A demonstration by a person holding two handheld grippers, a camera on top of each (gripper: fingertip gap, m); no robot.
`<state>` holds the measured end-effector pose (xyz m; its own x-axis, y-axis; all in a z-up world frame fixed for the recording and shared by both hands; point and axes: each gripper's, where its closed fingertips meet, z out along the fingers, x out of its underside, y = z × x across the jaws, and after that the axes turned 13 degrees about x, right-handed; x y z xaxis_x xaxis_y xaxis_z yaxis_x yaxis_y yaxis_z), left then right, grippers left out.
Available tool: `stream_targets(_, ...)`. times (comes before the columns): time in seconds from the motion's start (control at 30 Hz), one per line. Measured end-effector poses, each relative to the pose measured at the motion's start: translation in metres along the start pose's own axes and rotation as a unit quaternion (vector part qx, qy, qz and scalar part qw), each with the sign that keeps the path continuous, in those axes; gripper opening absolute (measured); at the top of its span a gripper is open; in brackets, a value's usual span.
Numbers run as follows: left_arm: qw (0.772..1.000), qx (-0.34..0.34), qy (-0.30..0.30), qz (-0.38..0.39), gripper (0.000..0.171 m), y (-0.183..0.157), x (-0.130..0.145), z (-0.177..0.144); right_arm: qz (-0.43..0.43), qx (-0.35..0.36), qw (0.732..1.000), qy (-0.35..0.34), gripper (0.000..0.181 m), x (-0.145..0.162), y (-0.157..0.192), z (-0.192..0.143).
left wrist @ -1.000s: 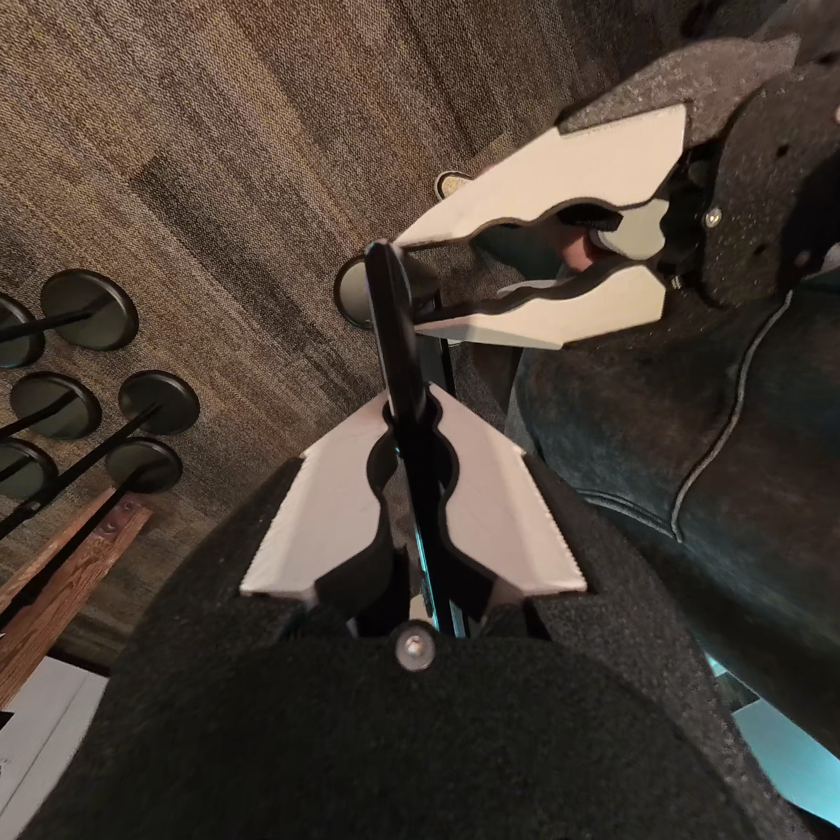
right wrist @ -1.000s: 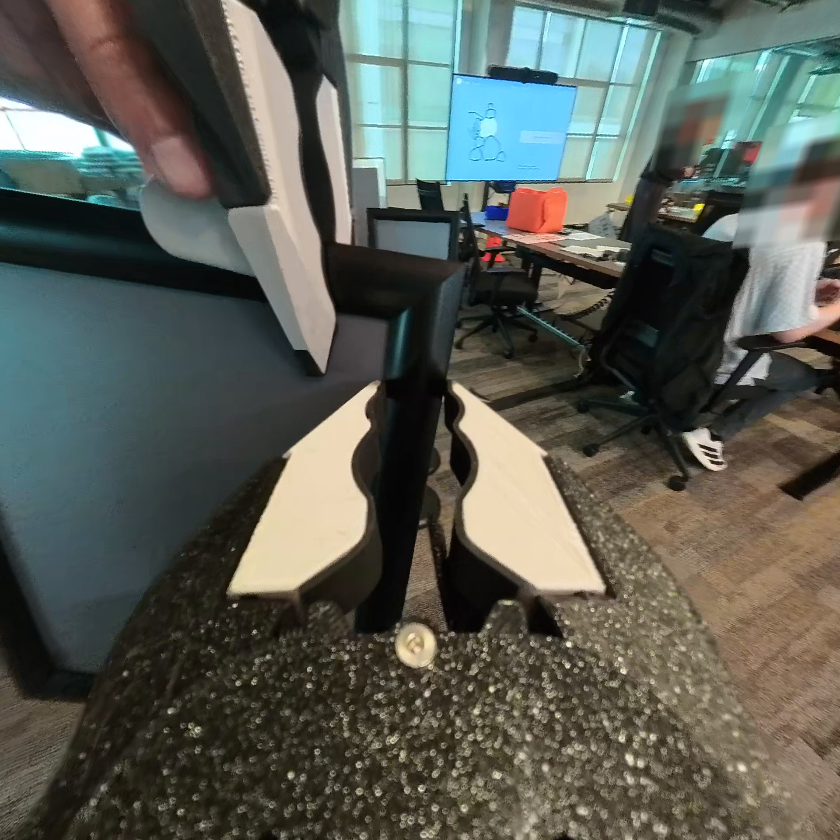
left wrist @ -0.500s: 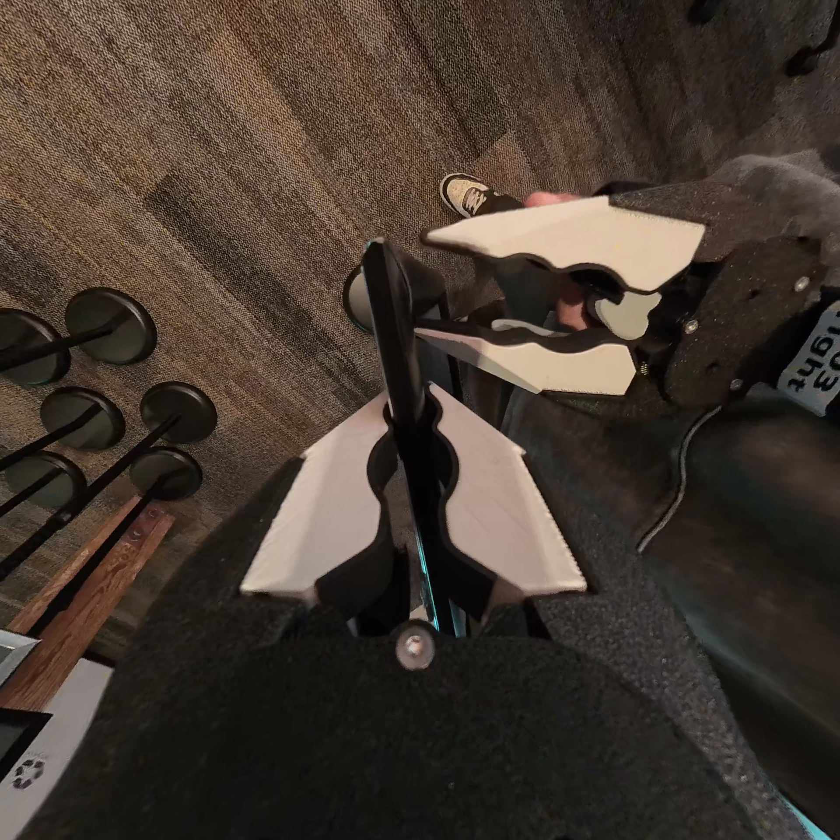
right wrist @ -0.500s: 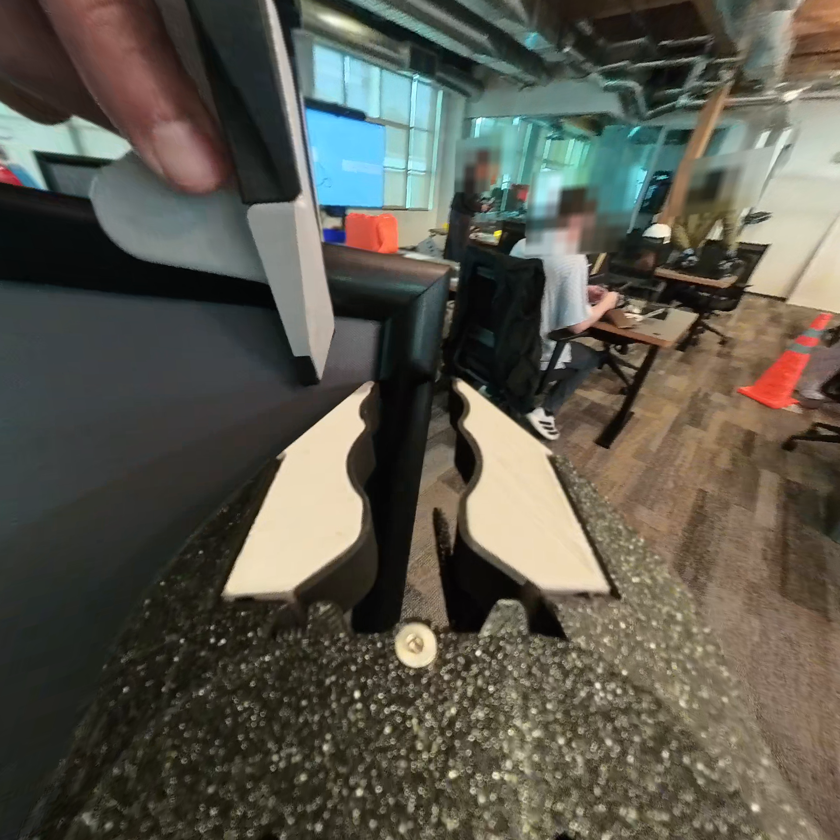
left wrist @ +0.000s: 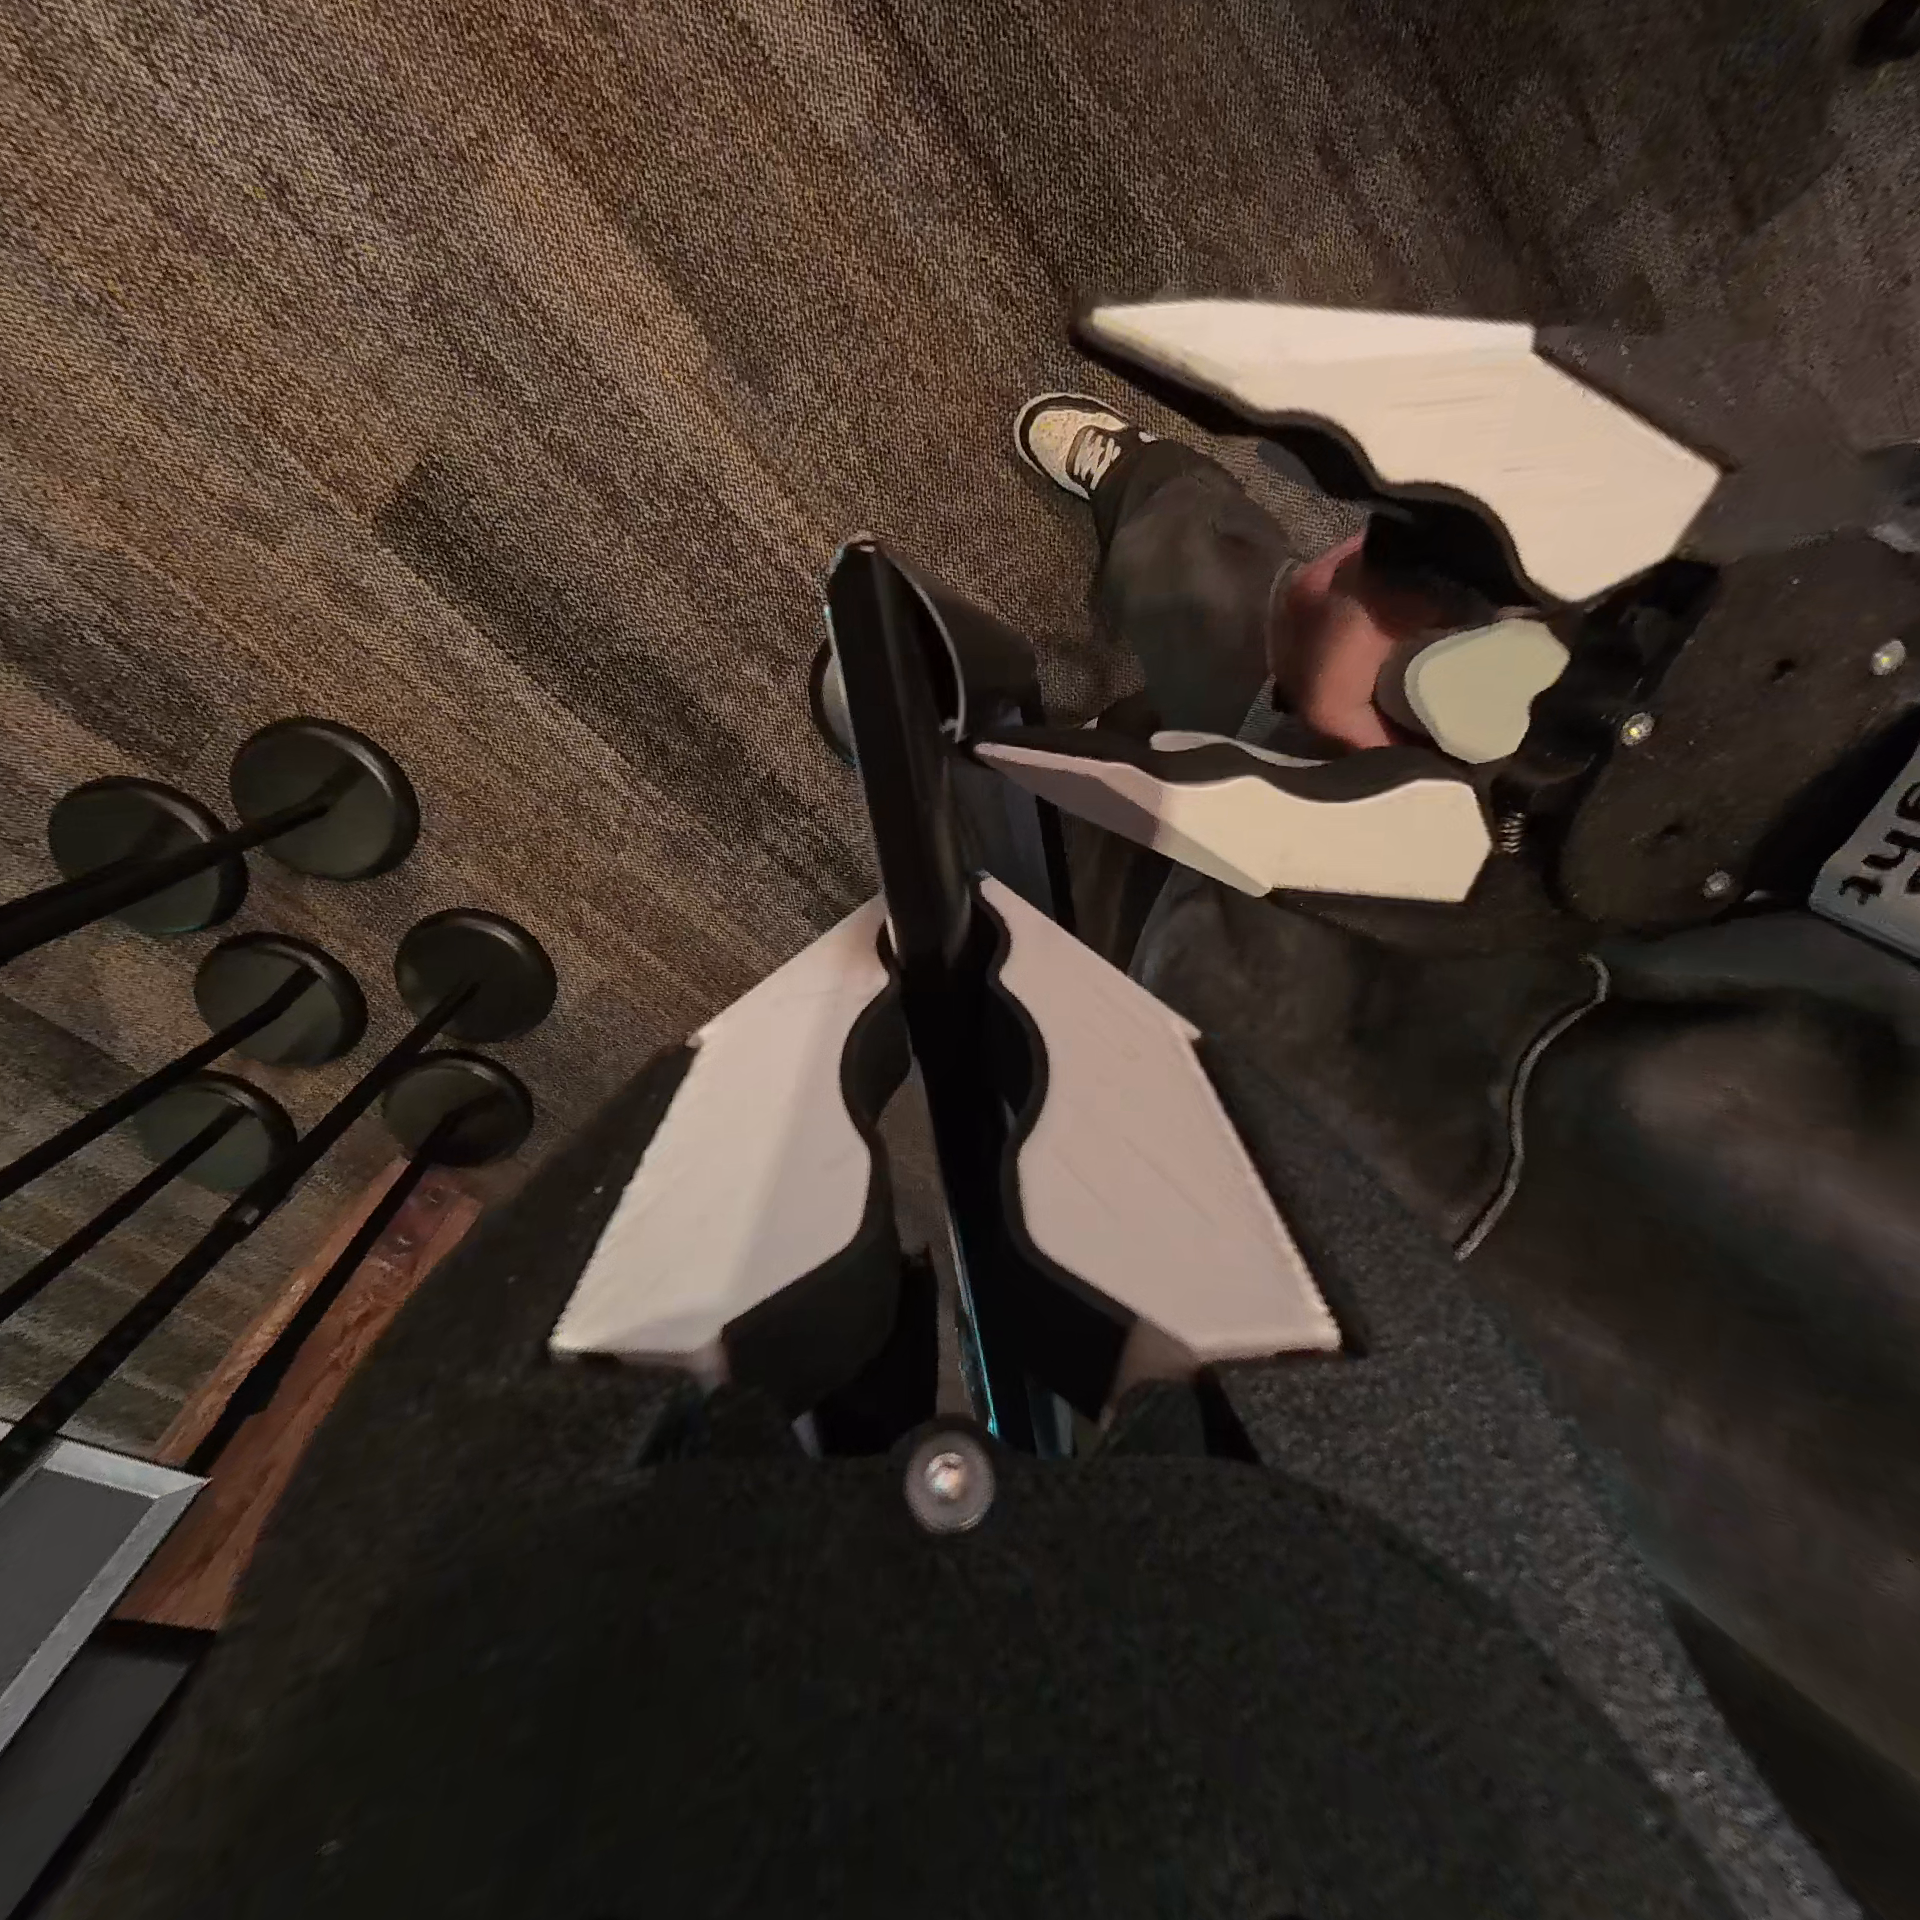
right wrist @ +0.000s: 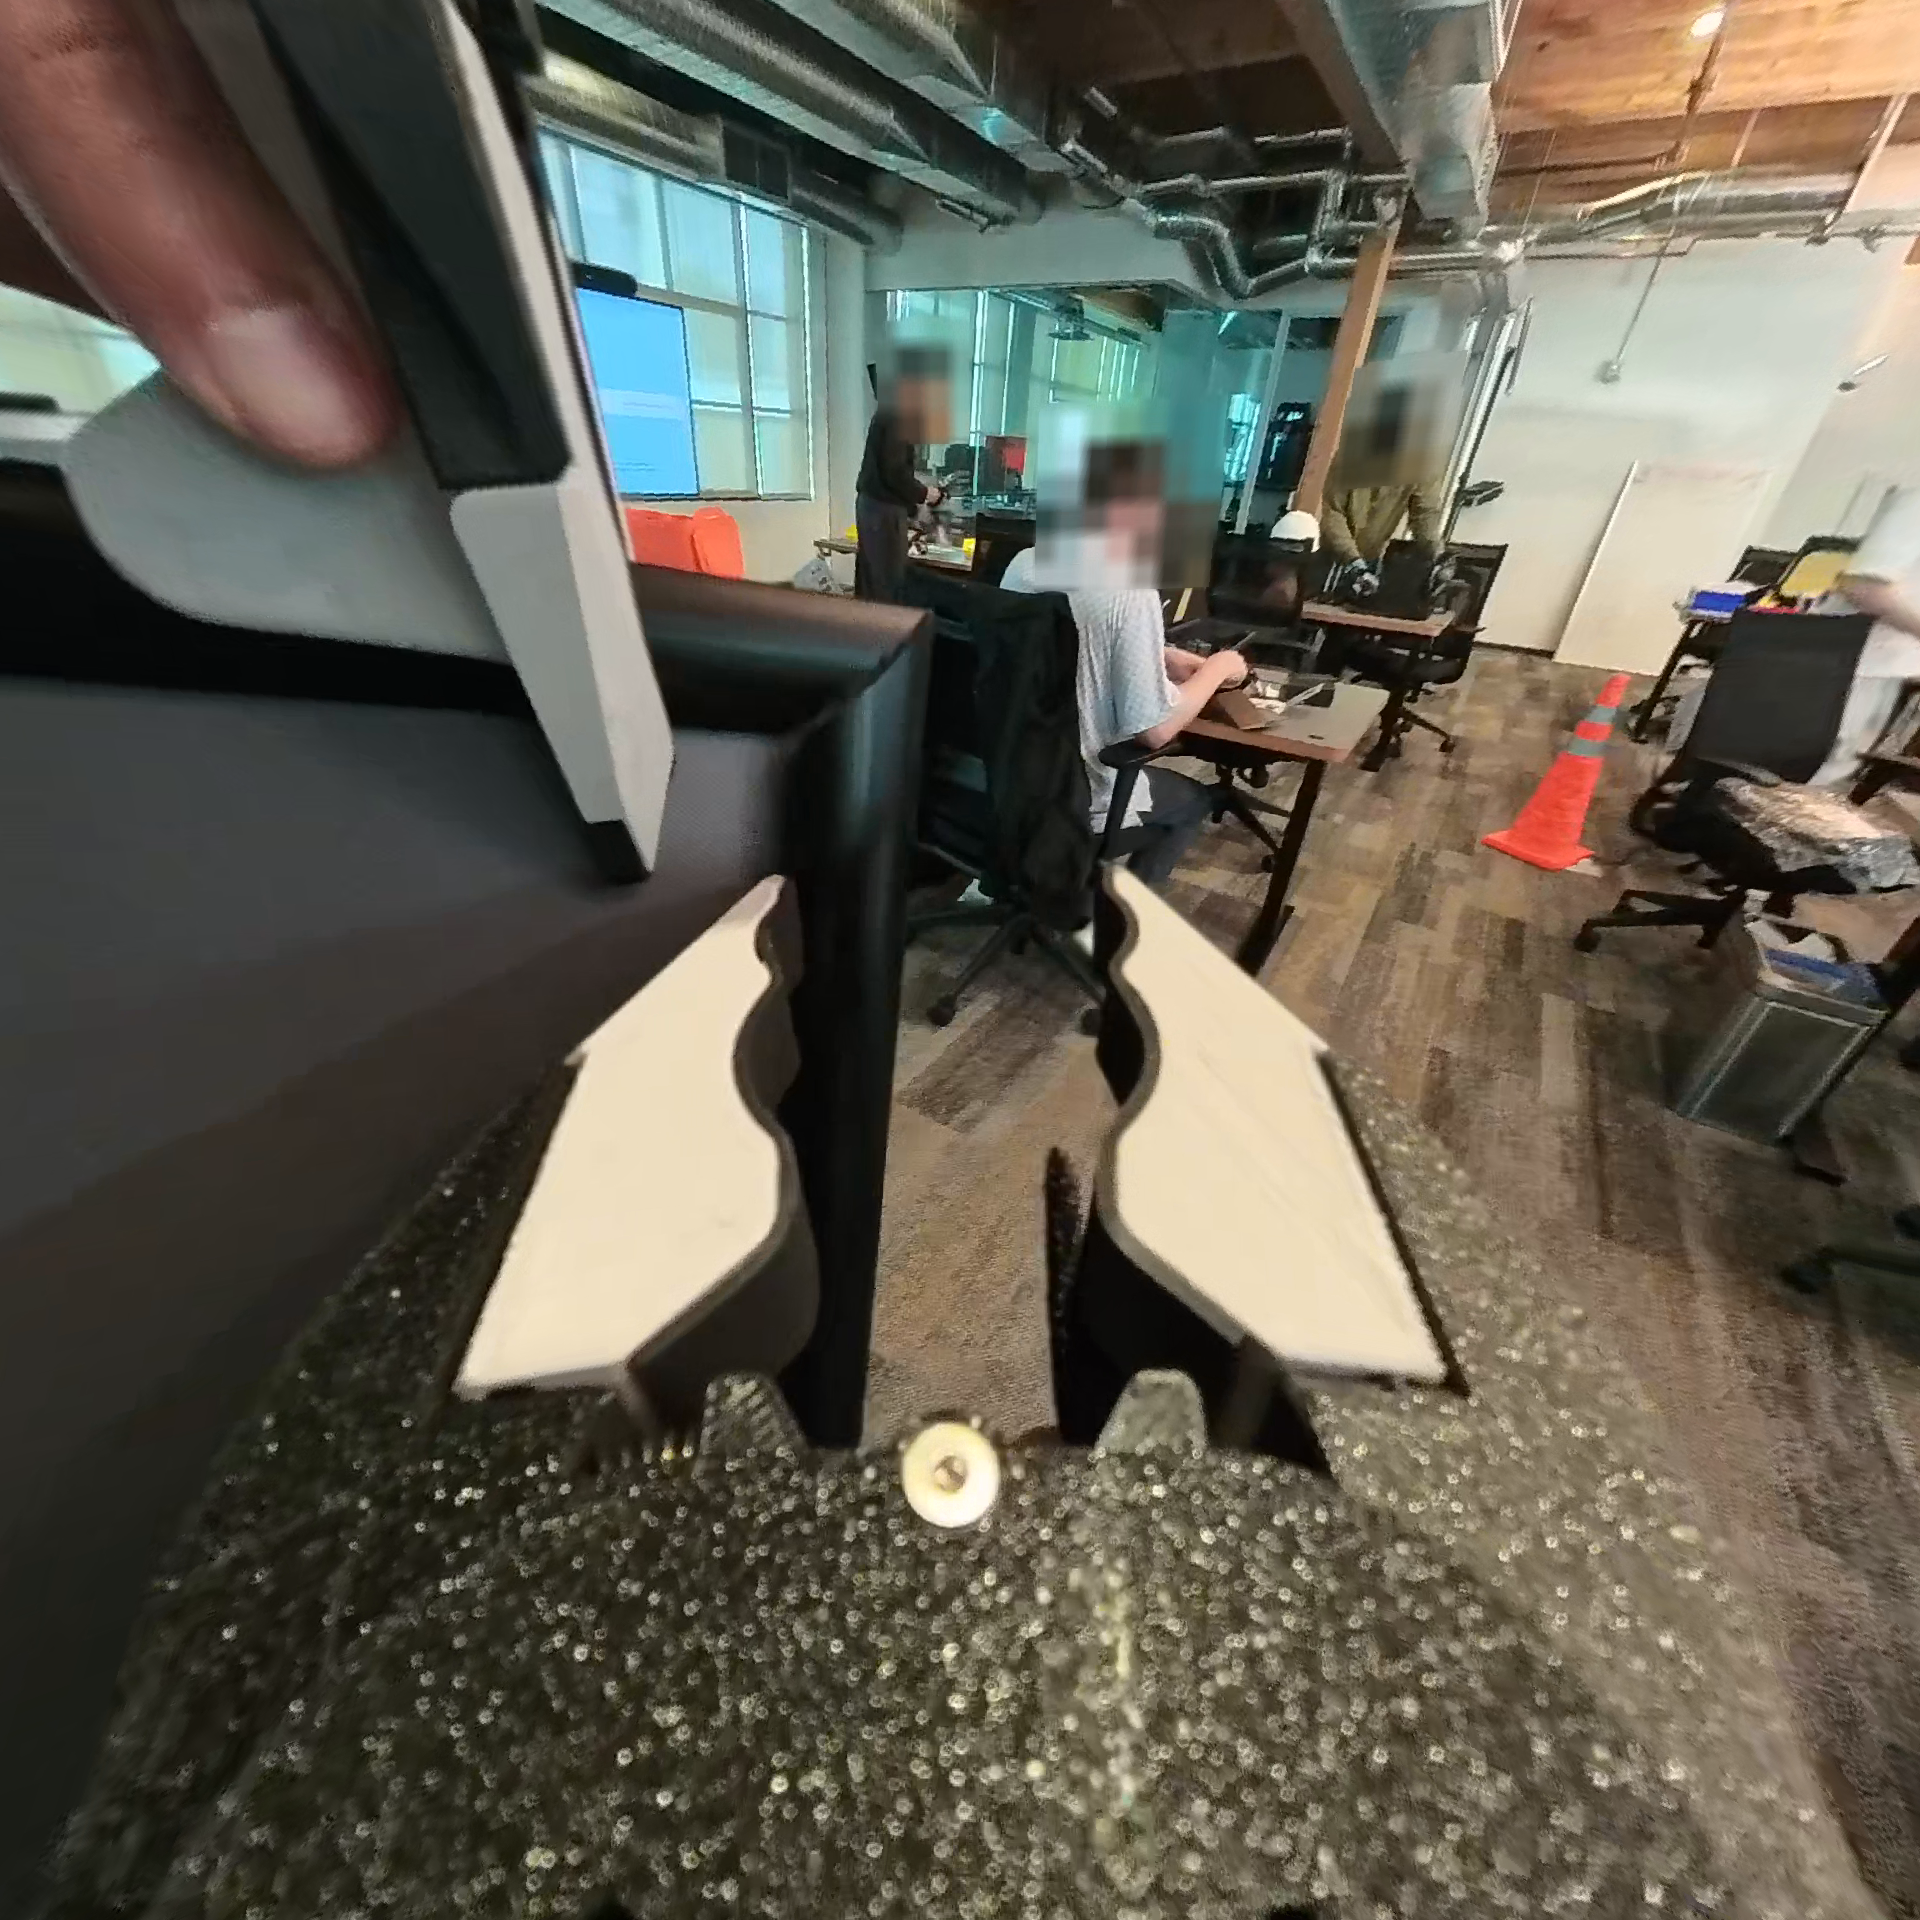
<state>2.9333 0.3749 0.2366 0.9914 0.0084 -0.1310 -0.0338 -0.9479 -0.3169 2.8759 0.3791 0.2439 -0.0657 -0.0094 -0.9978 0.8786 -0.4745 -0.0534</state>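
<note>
Plainly, the left claw (left wrist: pixel 940 935) is clamped on the thin edge of a black-framed panel (left wrist: pixel 899 748), both white fingers (left wrist: pixel 748 1164) pressed against its sides, and the panel runs straight out between them toward the carpet floor (left wrist: pixel 520 364) below. To the right of that panel, the right claw (left wrist: pixel 1023 540) stands wide: its lower finger tip touches or nearly touches the panel's edge, while the upper finger is held well clear above it. In the right wrist view the right claw (right wrist: pixel 940 904) again shows a broad gap; the panel's black frame (right wrist: pixel 857 935) lies against the left finger (right wrist: pixel 665 1174), and the right finger (right wrist: pixel 1247 1164) is apart from it, with carpet showing in between. Above the panel's dark grey face (right wrist: pixel 312 935), the left claw's finger (right wrist: pixel 582 623) comes down over the top edge with a person's fingertip (right wrist: pixel 239 312) on its trigger. Left of the panel in the left wrist view, several round black stand bases (left wrist: pixel 322 784) rest on the carpet, and beyond it a shoe (left wrist: pixel 1075 442) shows. Behind the panel in the right wrist view sit a worktop (right wrist: pixel 1299 727), a black office chair (right wrist: pixel 1018 769), a seated person (right wrist: pixel 1122 686) and an orange cone (right wrist: pixel 1553 790).
</note>
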Motion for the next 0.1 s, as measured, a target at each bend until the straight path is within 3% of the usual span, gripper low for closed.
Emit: stream_targets(0.1, 1.000, -0.009, -0.002, -0.003, 0.005, 0.0039, -0.0003, -0.0012, -0.004, 0.018, 1.000, -0.004, 0.049, -0.0019, -0.0116, -0.0027)
